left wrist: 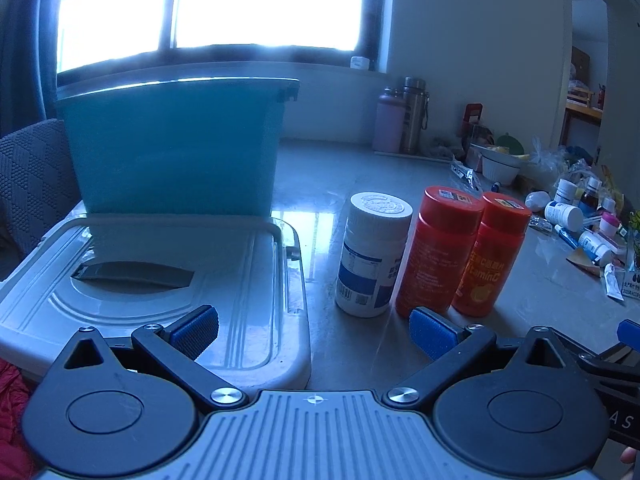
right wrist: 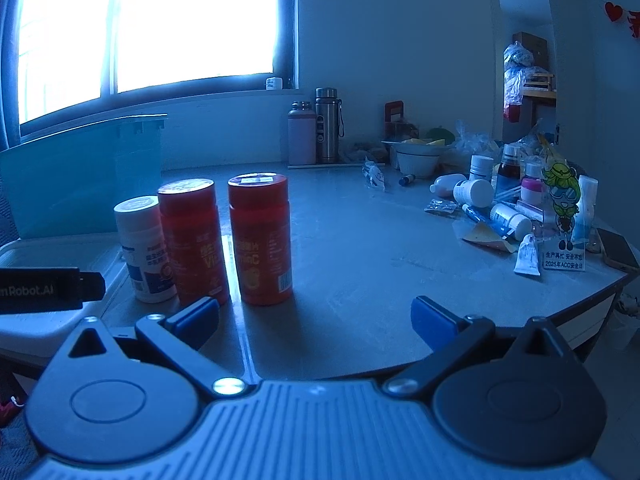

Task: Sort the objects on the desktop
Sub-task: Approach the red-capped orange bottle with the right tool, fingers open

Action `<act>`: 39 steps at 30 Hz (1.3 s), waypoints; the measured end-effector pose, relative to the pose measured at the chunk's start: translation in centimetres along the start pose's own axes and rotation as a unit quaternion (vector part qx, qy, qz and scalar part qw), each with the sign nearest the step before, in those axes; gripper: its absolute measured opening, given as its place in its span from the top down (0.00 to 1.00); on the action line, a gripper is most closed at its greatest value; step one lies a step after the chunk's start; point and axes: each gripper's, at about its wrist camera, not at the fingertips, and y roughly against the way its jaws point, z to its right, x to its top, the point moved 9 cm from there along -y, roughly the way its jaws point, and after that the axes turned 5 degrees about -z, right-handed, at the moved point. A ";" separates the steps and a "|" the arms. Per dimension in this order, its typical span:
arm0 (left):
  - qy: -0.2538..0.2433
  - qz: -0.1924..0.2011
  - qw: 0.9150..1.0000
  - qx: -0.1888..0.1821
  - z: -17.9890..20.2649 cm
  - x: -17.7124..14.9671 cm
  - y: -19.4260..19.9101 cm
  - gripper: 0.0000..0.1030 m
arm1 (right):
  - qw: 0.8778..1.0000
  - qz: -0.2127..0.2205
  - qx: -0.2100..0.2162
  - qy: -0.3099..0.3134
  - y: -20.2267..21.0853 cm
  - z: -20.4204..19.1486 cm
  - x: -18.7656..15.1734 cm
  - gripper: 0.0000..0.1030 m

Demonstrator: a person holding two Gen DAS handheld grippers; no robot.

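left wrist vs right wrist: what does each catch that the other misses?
Left wrist only: the white lid lying flat in front of the teal bin, with its handle recess in view, and the open left hand-held gripper.

Right wrist only: the phone and cartoon acrylic stand at the table's right edge, plus the open right hand-held gripper.

Both: the white bottle and two orange vitamin C bottles standing upright, the two flasks by the wall, and the clutter pile.
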 end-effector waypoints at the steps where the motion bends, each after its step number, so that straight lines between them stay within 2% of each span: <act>1: 0.001 -0.001 1.000 0.000 0.0 0.0 -0.2 0.00 | 1.000 0.000 0.000 0.000 -0.1 0.0 0.1 0.00; 29: 0.005 -0.015 1.000 0.001 -0.2 1.9 -5.3 0.00 | 1.000 -0.001 0.006 -0.005 -4.3 -0.9 1.5 0.00; 39: 0.000 -0.022 1.000 -0.004 -0.4 2.7 -8.1 0.00 | 1.000 -0.008 0.008 -0.002 -6.9 -1.6 2.0 0.00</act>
